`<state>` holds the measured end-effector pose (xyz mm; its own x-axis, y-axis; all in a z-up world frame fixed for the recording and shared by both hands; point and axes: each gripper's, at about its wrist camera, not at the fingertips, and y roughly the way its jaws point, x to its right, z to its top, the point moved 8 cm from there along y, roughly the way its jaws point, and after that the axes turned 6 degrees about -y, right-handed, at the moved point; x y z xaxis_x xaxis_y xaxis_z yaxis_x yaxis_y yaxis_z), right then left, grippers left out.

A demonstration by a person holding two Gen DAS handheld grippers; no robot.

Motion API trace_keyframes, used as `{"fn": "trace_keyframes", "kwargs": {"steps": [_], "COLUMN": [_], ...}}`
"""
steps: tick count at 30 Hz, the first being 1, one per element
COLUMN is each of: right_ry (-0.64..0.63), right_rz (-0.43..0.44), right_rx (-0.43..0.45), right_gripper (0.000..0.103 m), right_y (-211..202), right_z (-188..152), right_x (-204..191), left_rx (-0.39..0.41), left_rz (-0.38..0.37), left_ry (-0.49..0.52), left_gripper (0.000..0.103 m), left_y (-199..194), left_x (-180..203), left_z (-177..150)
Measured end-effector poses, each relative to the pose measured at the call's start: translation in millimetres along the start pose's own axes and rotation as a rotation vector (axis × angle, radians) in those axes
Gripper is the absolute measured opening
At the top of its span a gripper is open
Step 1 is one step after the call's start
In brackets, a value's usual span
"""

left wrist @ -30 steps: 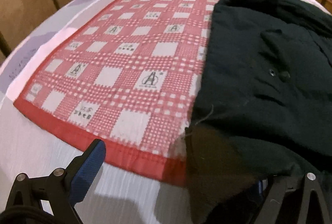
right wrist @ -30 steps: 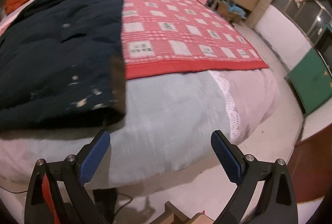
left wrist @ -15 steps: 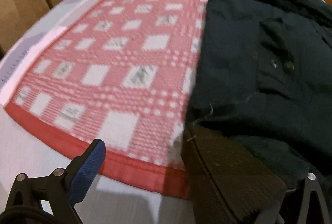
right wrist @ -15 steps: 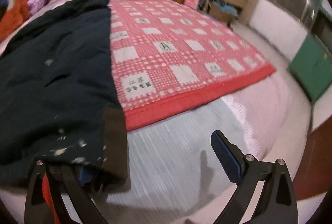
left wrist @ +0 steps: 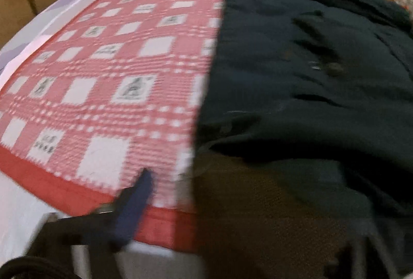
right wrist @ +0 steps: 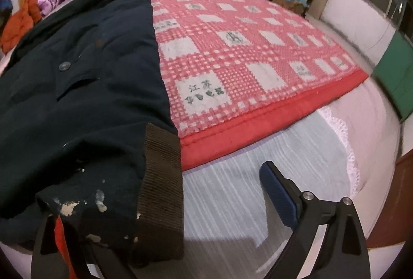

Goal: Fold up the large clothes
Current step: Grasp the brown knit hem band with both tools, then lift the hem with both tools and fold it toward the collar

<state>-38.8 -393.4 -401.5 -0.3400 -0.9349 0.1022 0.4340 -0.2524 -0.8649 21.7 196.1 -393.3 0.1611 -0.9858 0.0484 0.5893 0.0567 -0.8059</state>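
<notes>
Dark coat (right wrist: 77, 88) hem between right gripper (right wrist: 180, 204) fingers.

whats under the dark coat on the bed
The dark coat lies partly over the red checked blanket, its hem on the pale sheet. How far the blanket runs beneath it is hidden.

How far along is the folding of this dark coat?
Done: nothing folded yet; the coat lies flat, partly over the checked blanket. In hand: the left tool has just been closing, with the brown band between its jaws; the right tool is open at the coat's near edge. Left: every fold.
</notes>
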Motion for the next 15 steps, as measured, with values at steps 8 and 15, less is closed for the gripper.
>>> {"fn": "trace_keyframes", "kwargs": {"steps": [8,15], "right_ry": [-0.023,0.043], "right_rz": [0.059,0.126], "right_rx": [0.002,0.013], "right_gripper": [0.024,0.015], "right_y": [-23.3,-41.2], "right_z": [3.6,6.1], "right_x": [-12.7,-3.6], "left_rx": [-0.034,-0.013], "left_rz": [-0.042,-0.073], "left_ry": [-0.059,-0.028], "left_gripper": [0.013,0.013], "left_y": [-20.6,-43.0], "left_x": [-18.7,-15.6], "left_z": [-5.6,3.6]}}
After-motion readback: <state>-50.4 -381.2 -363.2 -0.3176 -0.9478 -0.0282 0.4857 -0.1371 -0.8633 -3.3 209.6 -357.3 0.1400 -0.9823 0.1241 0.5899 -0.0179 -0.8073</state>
